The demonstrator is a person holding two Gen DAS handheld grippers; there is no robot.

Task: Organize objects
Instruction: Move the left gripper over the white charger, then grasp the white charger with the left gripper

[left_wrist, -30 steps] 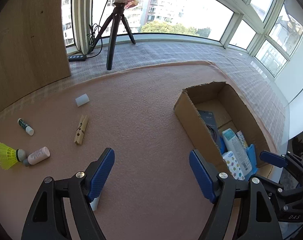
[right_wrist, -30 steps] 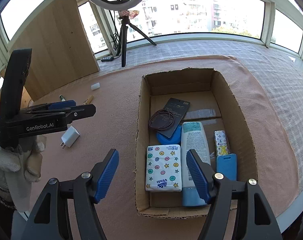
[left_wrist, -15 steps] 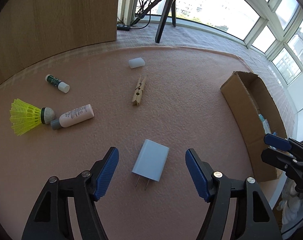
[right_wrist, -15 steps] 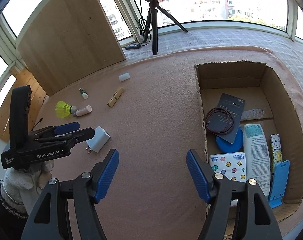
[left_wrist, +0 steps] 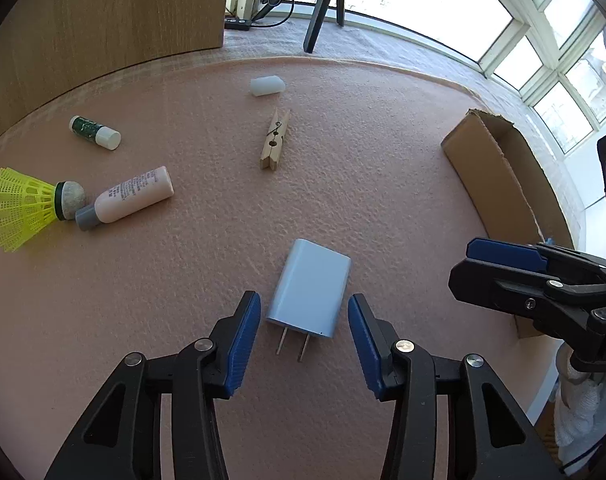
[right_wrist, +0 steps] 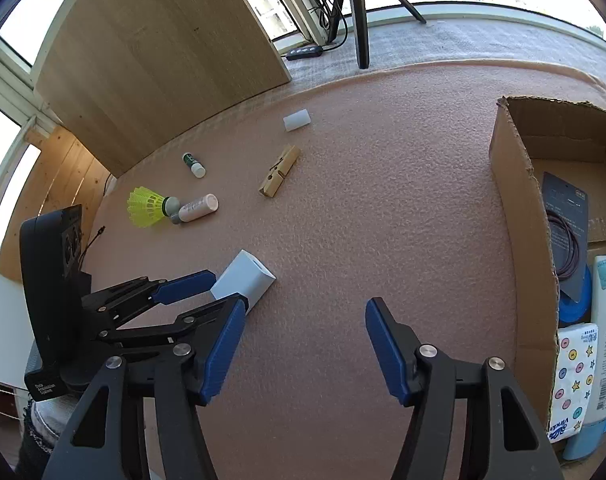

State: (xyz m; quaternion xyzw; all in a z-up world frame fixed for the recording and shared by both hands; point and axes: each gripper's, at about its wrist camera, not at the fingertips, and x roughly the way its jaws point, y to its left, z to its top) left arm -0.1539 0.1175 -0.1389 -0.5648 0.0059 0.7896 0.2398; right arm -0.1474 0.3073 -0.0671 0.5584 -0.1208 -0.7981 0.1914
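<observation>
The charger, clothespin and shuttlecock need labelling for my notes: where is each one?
charger point(left_wrist: 309, 288): left wrist view, middle of its flat white face.
clothespin point(left_wrist: 275, 139): left wrist view, mid-length of the wooden body.
shuttlecock point(right_wrist: 145, 206): right wrist view, on the yellow skirt.

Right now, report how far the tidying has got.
Done: tissues, a lotion bottle and a cable card lie in the box. In hand: the left gripper, jaws just closing, straddles the charger without gripping it; the right gripper is empty. Left on the mat: shuttlecock, pink bottle, green tube, clothespin, white cap.
</observation>
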